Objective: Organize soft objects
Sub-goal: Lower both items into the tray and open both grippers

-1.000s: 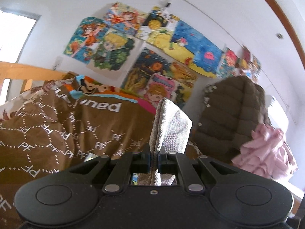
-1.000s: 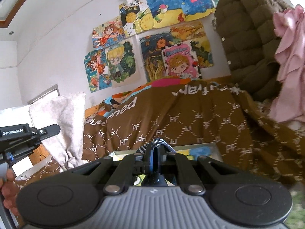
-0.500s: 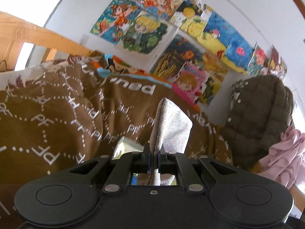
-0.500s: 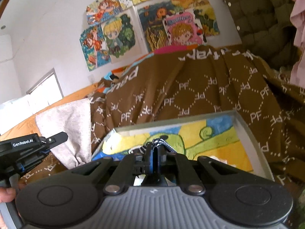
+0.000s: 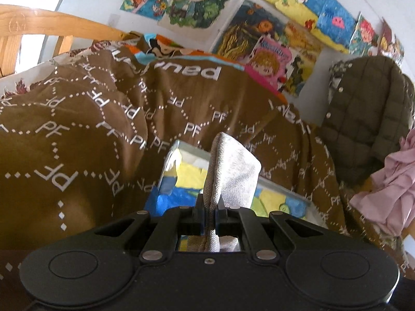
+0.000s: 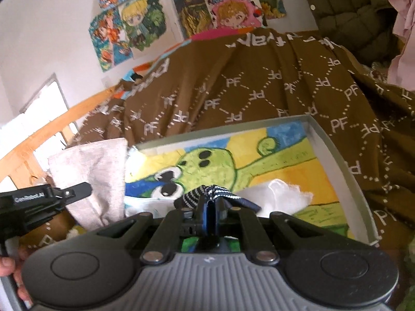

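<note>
Left wrist view: the left gripper (image 5: 209, 213) has its jaws pinched tight on a folded grey cloth (image 5: 233, 171), which stands up between the fingers and hangs below them too. Just behind the cloth lies a shallow tray (image 5: 171, 160) with a painted yellow, blue and green bottom, resting on a brown blanket (image 5: 90, 129) printed with white letters. Beyond the blanket, cartoon posters (image 5: 197, 0) cover the white wall. To the right of the tray a quilted dark green jacket (image 5: 368, 114) hangs, with a pink garment (image 5: 389, 189) in front of it. A wooden rail (image 5: 52, 23) runs behind the blanket on the left.

Right wrist view: the right gripper (image 6: 209, 216) is clamped shut on a dark, white-striped sock (image 6: 202, 194), held over the near part of the tray (image 6: 334, 153). A white cloth (image 6: 277, 194) lies inside the tray, just right of the sock. The grey cloth (image 6: 96, 178) hangs at the tray's left edge from the left gripper (image 6: 77, 190), with part of a hand (image 6: 10, 272) below it.
</note>
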Action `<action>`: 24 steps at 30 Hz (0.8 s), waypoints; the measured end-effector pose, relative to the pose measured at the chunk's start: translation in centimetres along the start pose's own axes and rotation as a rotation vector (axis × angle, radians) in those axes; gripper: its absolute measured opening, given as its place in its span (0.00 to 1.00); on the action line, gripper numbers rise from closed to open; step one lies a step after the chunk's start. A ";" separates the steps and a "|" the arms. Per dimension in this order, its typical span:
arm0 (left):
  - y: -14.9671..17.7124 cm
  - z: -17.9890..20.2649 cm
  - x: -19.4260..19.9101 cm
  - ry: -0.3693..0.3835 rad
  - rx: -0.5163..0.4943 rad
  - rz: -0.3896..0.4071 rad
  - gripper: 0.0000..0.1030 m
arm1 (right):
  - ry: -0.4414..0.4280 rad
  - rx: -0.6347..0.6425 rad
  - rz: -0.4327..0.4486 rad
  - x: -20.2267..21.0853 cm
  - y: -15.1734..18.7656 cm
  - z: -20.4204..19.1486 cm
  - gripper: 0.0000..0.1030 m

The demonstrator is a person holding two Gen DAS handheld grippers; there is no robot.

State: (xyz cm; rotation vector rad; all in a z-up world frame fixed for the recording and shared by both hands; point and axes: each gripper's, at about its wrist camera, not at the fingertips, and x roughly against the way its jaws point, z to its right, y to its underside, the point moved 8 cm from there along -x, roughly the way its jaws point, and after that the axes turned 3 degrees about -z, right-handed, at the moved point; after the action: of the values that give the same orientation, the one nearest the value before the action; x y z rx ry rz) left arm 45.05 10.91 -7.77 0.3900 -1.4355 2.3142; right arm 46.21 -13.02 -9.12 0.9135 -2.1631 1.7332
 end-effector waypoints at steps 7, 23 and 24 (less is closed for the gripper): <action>0.1 -0.5 -0.2 -0.019 0.025 -0.035 0.11 | 0.052 -0.006 -0.024 -0.4 0.2 0.7 0.15; 0.0 0.5 1.2 -0.113 -0.026 -0.078 0.70 | 0.045 0.014 0.019 2.9 -1.1 0.2 0.55; -0.1 0.8 1.4 -0.113 -0.037 -0.079 0.73 | 0.043 0.016 0.026 3.3 -1.2 0.1 0.58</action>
State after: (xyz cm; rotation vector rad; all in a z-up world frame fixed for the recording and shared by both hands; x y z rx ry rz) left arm 43.85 10.47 -6.76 0.5649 -1.4846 2.2315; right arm 44.35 -14.35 -6.39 0.8476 -2.1459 1.7686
